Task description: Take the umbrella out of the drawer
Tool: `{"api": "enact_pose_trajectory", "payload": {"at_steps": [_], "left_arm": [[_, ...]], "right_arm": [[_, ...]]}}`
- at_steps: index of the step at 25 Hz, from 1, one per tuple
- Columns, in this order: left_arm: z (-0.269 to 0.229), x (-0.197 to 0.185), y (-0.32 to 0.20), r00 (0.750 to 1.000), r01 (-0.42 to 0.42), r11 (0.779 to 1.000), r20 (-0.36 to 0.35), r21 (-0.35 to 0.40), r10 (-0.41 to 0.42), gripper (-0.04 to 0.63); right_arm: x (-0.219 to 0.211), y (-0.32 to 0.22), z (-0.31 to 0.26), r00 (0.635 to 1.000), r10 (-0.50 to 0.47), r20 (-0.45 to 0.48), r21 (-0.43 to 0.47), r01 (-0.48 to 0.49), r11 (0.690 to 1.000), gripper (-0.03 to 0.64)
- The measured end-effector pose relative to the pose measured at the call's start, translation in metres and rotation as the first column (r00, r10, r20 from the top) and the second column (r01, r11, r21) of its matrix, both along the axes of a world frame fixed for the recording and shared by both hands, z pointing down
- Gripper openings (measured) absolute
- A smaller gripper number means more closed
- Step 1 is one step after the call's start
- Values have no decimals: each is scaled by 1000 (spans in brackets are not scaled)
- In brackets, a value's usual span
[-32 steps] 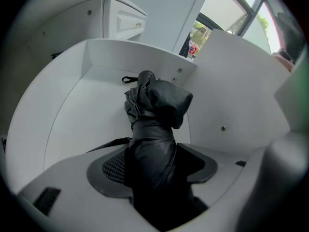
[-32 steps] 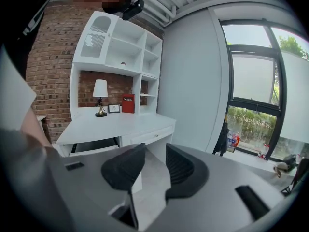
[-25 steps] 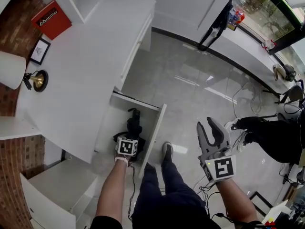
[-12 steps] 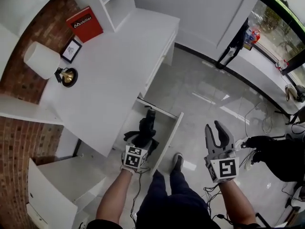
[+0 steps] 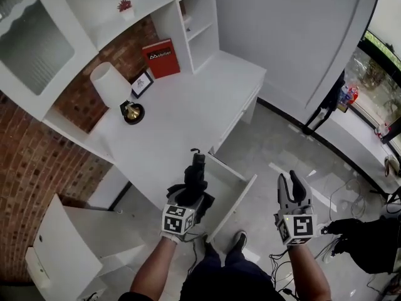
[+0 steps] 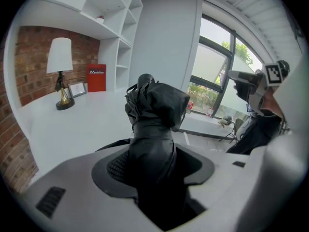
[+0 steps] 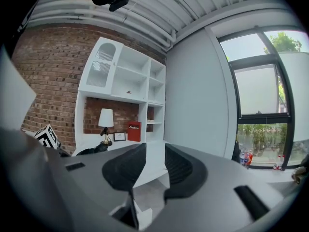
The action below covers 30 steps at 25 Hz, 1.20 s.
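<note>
A white counter (image 5: 182, 127) runs along a red brick wall (image 5: 37, 168). On it a lamp (image 5: 111, 81) with a white shade and a brass foot stands near the wall, with a small framed picture (image 5: 142, 83) just beside it. A red book (image 5: 161, 58) stands upright against the brick, next to open white shelves (image 5: 197, 21). Glossy pale floor (image 5: 282, 146) lies to the right.

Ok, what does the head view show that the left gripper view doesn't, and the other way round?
Head view only: the open drawer and the person's shoe. Left gripper view only: the left gripper close up, its fingers pressed on the umbrella, on its folded black fabric. Both: the umbrella, the white desk, the lamp, the red book and the right gripper.
</note>
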<state>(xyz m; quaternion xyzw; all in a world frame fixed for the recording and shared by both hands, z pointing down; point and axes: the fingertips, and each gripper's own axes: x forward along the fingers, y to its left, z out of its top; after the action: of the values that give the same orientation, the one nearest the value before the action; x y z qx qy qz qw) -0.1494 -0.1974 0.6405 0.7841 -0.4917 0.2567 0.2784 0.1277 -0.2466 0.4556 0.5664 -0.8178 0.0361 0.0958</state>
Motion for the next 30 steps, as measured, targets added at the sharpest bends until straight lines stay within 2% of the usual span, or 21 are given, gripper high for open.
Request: {"api": "enact_pose_trajectory", "payload": {"at_steps": [5,11,14,19,23,28,30], "left_arm": [[-42,-47,0,980,194,981,-50,27,-193,244],[-64,-73,2,964,266,962,-23,60,-265,244],[-66,-89,-3,945,326,944,-51,52,-324,244],[-60,-134,-13,859,491,871,-159,-8,-486,244],[-37,-183,-30,804,558,826,-194,-79,-562,244],[8,-232,-63,698,634,737,-236,-235,-676,244],[26,-245,-76,669,650,708,-235,-277,-706,244]], "right_arm": [[-24,-12,-44,996,-58,65,76,54,996,118],[-47,-19,-74,988,-145,54,122,138,983,118],[-55,-21,-71,984,-170,53,122,162,979,118],[-66,-26,-51,982,-184,31,76,181,981,118],[-75,-28,-41,990,-144,0,55,144,988,117],[-83,-33,-34,996,-84,-22,18,84,996,117],[-85,-34,-31,998,-61,-27,4,62,998,118]]}}
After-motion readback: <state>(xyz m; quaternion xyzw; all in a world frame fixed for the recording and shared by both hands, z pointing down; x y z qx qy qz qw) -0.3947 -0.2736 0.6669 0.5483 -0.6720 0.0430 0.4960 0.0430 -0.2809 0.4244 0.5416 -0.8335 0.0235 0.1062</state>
